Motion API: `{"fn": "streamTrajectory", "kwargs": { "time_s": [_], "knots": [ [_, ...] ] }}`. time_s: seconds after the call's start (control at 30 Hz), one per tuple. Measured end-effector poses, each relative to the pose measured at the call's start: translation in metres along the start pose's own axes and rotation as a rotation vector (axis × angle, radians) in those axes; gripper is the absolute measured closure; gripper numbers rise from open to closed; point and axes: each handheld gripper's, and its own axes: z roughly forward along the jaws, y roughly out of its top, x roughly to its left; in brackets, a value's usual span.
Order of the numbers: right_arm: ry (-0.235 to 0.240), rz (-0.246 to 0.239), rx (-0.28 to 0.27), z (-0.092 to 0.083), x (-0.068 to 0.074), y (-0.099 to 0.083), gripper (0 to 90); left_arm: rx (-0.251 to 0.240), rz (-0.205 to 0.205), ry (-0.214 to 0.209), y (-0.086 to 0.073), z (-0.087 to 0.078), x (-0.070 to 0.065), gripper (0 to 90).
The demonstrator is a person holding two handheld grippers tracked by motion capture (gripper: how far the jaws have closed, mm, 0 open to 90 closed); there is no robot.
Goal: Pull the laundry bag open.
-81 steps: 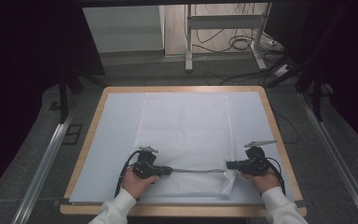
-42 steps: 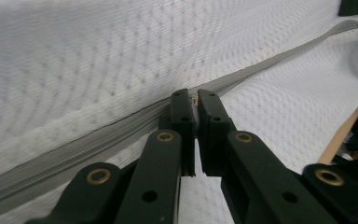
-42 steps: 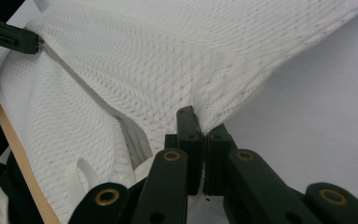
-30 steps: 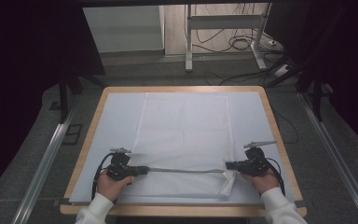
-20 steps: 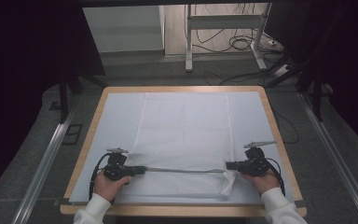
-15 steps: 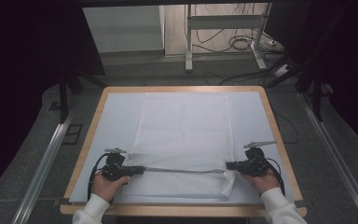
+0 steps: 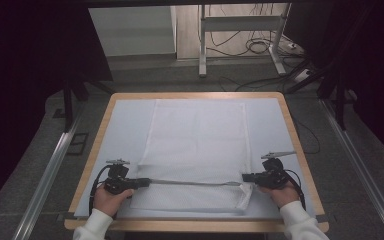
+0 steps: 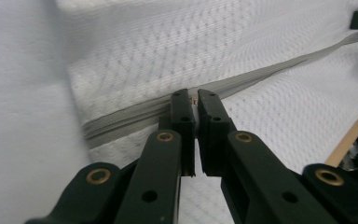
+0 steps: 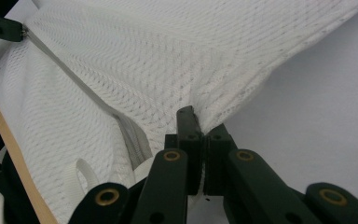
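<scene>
Left gripper point(image 7: 139, 182), clamped on the zipper pull point(image 8: 195, 100), sits at the grey zipper's point(image 7: 195, 183) left end, while the right gripper point(image 7: 246, 177) pinches the mesh bag point(image 7: 197, 140) at the far end.

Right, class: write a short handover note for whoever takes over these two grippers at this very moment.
Left gripper: shut on the zipper pull, at the left end of the grey zipper.
Right gripper: shut on the edge of the white mesh bag at its right side, holding it taut.
The bag lies flat on the table, zipper along its near edge.
Done: the pull sits at the zipper's left end.
Left: probably release both grips; I cannot tell whether the zipper is open or closed.
</scene>
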Motion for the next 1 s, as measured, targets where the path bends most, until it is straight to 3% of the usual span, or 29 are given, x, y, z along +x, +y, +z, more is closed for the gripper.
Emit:
{"fn": "streamTrajectory", "kwargs": {
  "time_s": [0.57, 1.0],
  "knots": [
    [-0.003, -0.004, 0.002, 0.0, 0.0, 0.0, 87.3, -0.013, -0.017, 0.007, -0.003, -0.007, 0.008, 86.6],
    [-0.021, -0.005, 0.006, 0.001, -0.001, 0.0, 87.3, -0.032, -0.039, 0.058, -0.007, -0.016, 0.021, 86.6]
  ]
}}
